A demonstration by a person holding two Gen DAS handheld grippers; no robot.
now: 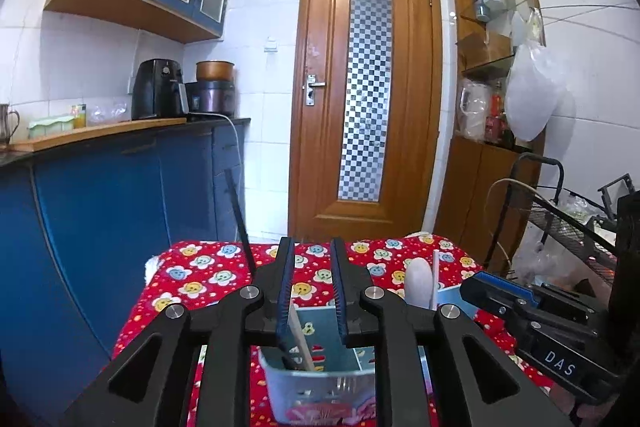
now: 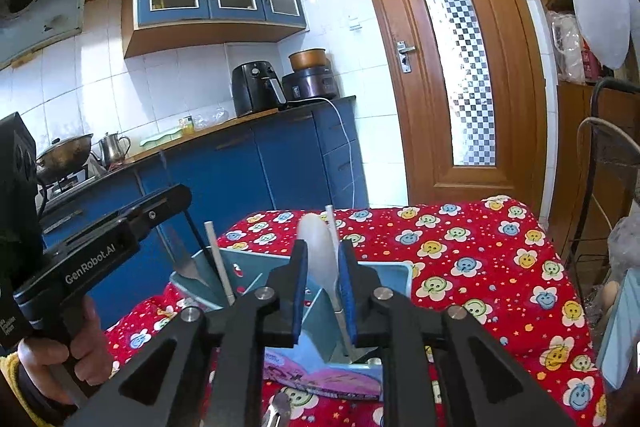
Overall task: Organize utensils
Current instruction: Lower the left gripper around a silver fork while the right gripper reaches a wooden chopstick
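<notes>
A light blue divided holder stands on a table with a red flowered cloth. My left gripper hovers over it, open. A wooden stick rises from the holder between its jaws, close to the left pad, not squeezed. A thin black utensil sticks up at the holder's left. My right gripper is open over the holder. An upright white spoon stands between its jaws, with a slim gap on the right. A knife blade and a white stick stand in the left compartment.
Blue base cabinets with an air fryer run along the left. A wooden door is behind the table. A black wire rack stands at the right. A hand holds the left tool. A metal tip lies on the cloth.
</notes>
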